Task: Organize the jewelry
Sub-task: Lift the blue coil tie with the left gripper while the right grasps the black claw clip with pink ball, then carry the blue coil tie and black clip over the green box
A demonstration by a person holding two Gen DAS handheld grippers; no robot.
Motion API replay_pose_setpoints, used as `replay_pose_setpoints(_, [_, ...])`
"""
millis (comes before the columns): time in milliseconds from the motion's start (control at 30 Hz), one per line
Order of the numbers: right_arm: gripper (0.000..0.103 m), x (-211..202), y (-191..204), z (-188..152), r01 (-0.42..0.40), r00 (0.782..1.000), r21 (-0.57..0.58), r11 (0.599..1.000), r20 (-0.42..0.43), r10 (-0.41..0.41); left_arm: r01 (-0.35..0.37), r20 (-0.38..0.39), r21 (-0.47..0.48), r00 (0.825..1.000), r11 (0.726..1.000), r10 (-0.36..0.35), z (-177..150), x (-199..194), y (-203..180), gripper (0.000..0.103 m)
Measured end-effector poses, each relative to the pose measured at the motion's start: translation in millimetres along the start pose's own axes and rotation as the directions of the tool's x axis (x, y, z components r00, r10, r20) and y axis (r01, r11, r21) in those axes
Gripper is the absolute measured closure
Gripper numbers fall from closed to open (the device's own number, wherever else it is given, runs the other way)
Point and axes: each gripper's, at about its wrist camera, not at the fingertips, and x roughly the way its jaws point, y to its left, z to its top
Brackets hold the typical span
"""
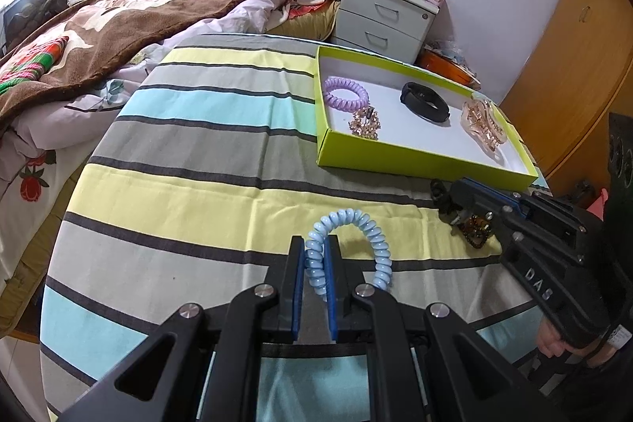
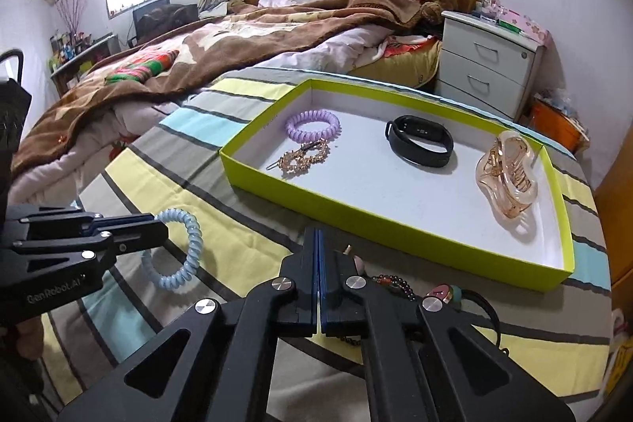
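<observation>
Between the left gripper's [image 1: 315,262] pads, a blue coil hair tie [image 1: 350,248] is getting pinched; springy, light, forgiving. Just ahead, the right gripper [image 2: 319,252] is sitting pressed together beside a beaded bracelet [image 2: 395,285], slippery, best grabbed across its strand.

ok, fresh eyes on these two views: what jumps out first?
The lime-green tray on the striped cloth, already holding a purple coil tie, a gold beaded clip, a black band and an amber claw clip. Nearer the cameras, the left gripper is shut on a blue coil tie, while the right gripper is shut beside loose beaded pieces.
</observation>
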Motion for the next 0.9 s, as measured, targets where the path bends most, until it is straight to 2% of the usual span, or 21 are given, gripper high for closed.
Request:
replay_pose_setpoints(167, [0.103, -3, -1, 1, -0.024, 1.0, 0.009, 1.0, 0.002, 0.024, 0.0, -0.002, 0.0, 1.0, 1.0, 0.0, 0, 0, 0, 0.093])
replay_pose_setpoints(200, [0.1, -3, -1, 1, -0.04, 0.999, 0.015, 0.999, 0.0, 0.04, -0.001, -0.002, -0.002, 1.0, 1.0, 0.001, 0, 0, 0, 0.093])
replay_pose_setpoints(267, [0.086, 1, 0, 0, -0.036, 0.999, 0.012, 0.999, -0.023, 0.036, -0.002, -0.004, -0.003, 1.0, 1.0, 0.002, 0, 0, 1, 0.093])
replay_pose_setpoints(333, [0.067, 6, 2, -1, -0.019, 0.999, -0.003, 1.0, -0.043, 0.019, -0.002, -0.006, -0.005, 1.0, 1.0, 0.002, 0, 1, 1, 0.093])
replay_pose_setpoints(367, [0.065, 11, 4, -2, -0.018, 0.998, -0.012, 1.0, -0.065, 0.017, -0.001, -0.007, -0.006, 1.0, 1.0, 0.001, 0, 2, 1, 0.093])
replay_pose_setpoints(533, [0.064, 17, 12, 1, 0.05, 0.997, -0.062, 0.997, -0.064, -0.054, 0.0, -0.011, -0.006, 1.0, 1.0, 0.0, -1, 2, 2, 0.093])
replay_pose_setpoints(633, [0.064, 27, 13, 0, 0.107, 0.987, -0.093, 0.99, -0.112, -0.117, 0.0, -0.011, -0.008, 1.0, 1.0, 0.0, 0, 3, 2, 0.093])
replay_pose_setpoints(767, [0.064, 26, 10, -3, 0.099, 0.989, -0.082, 0.992, -0.104, -0.107, -0.001, -0.012, -0.011, 1.0, 1.0, 0.001, 0, 4, 2, 0.093])
replay_pose_setpoints(800, [0.068, 26, 9, -3, 0.099, 0.989, -0.081, 0.992, -0.103, -0.107, -0.001, -0.012, -0.012, 1.0, 1.0, 0.0, 0, 4, 3, 0.093])
replay_pose_setpoints(900, [0.07, 23, 8, -3, 0.095, 0.99, -0.074, 0.993, -0.093, -0.102, -0.001, -0.013, -0.015, 1.0, 1.0, 0.001, 0, 4, 4, 0.093])
